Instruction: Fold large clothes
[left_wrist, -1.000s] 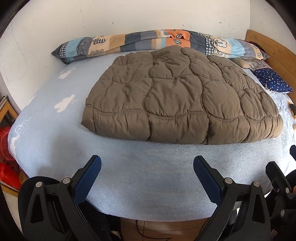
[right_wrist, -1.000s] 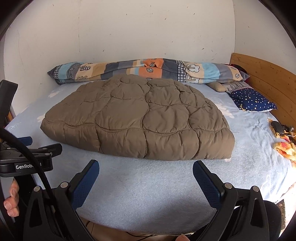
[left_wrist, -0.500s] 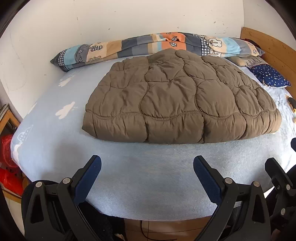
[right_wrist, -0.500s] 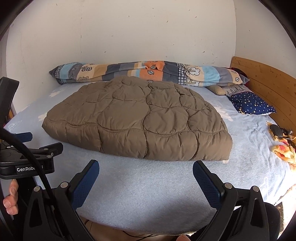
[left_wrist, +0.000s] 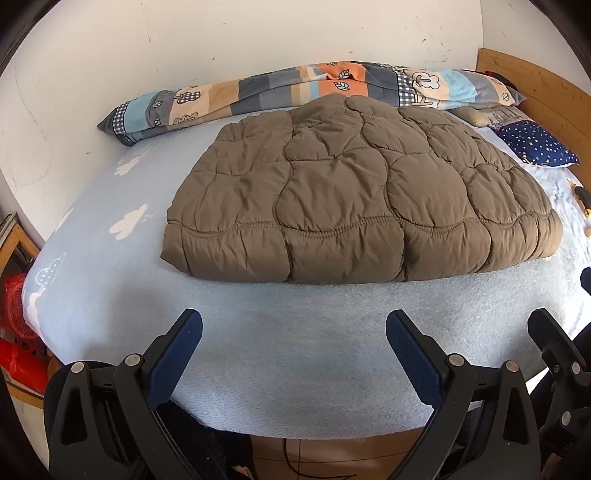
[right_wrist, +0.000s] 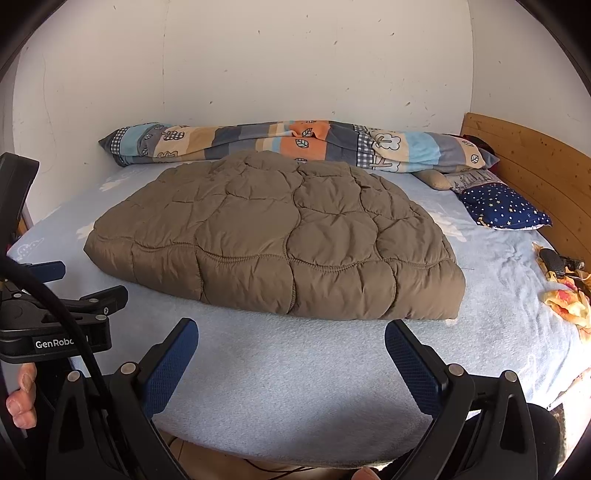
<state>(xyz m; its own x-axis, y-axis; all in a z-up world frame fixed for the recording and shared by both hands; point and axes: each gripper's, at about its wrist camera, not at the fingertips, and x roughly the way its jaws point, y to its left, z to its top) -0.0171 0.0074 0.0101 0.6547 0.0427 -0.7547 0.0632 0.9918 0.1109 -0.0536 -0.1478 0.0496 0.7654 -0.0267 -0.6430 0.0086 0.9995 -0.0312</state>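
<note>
Between folds: coat (left_wrist: 354, 188) lies doubled on the bed (left_wrist: 295, 354); left gripper (left_wrist: 293, 338) and right gripper (right_wrist: 291, 339), fingers spread and empty, must next reach its near hem.

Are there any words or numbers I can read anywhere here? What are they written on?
"GenRobo", with the end hidden behind a black cable: on the body of the left gripper, seen in the right wrist view.
The patchwork blanket has pictures only, no readable words.
Nothing else is readable.
</note>
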